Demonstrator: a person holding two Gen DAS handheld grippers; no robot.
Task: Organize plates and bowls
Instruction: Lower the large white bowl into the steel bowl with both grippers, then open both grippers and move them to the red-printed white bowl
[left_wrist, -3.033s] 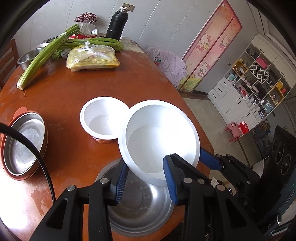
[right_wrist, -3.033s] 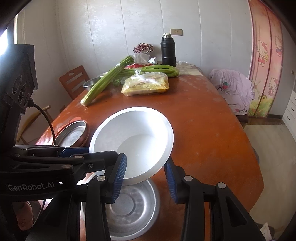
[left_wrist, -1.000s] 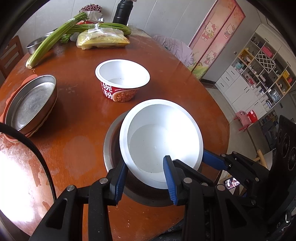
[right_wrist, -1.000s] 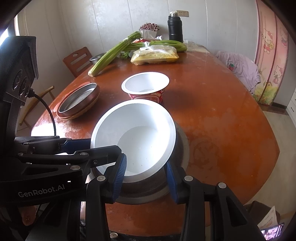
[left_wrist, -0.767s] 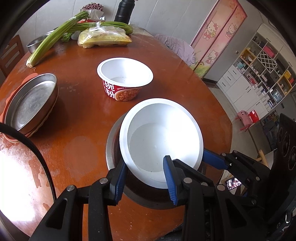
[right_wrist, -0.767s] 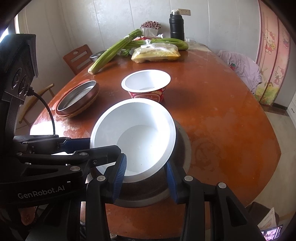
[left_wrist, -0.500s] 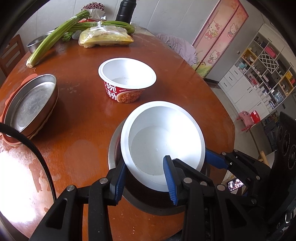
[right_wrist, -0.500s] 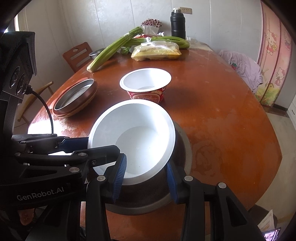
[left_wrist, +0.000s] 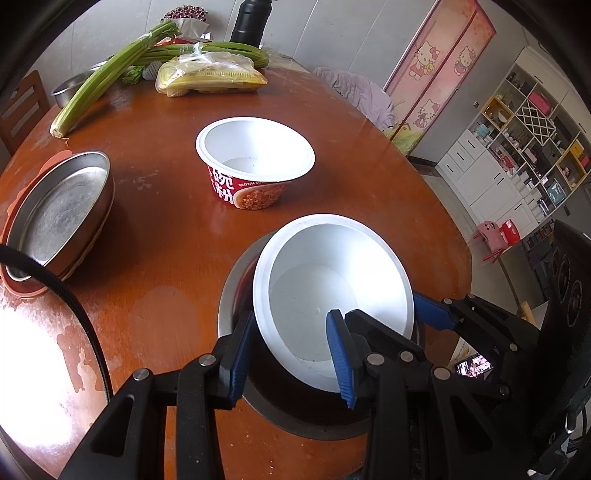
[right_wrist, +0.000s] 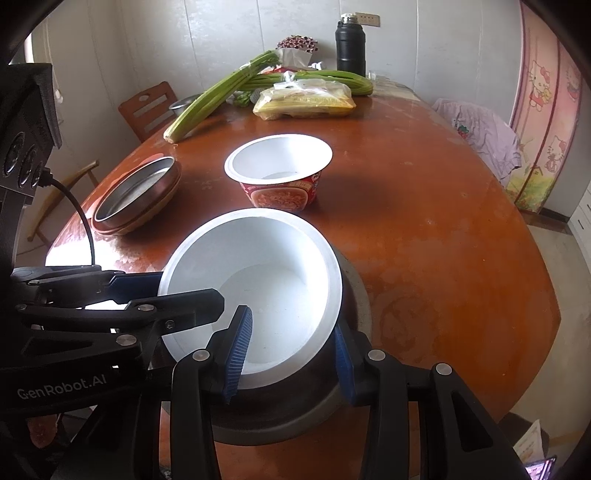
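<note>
Nearest the cameras, a white bowl (left_wrist: 332, 295) sat tilted inside a steel basin (left_wrist: 236, 291) close to the near edge of a round reddish-brown table (left_wrist: 155, 280). The left gripper (left_wrist: 291, 350) gripped the bowl's near rim at about seven o'clock, one blue pad outside the wall and one inside. The right gripper (right_wrist: 291, 350) clamped the same rim at about five o'clock, again with a pad on each side. Both sets of jaws stood narrow, closed on the bowl.

Bare tabletop lay open between the basin and a red-and-white noodle cup (left_wrist: 255, 162), which stood upright at twelve o'clock, apart from the basin. At ten o'clock a stack of shallow steel pans (left_wrist: 59, 214) rested near the table's left edge. At the far edge lay long celery stalks (left_wrist: 110, 77), a bagged yellow package (left_wrist: 210, 74) and a black flask (right_wrist: 350, 48).

Only the left wrist view showed shelving (left_wrist: 535, 136) at two o'clock beyond the table's right edge. Only the right wrist view showed a wooden chair (right_wrist: 147, 110) at ten o'clock and the left gripper's arm reaching in from nine o'clock.
</note>
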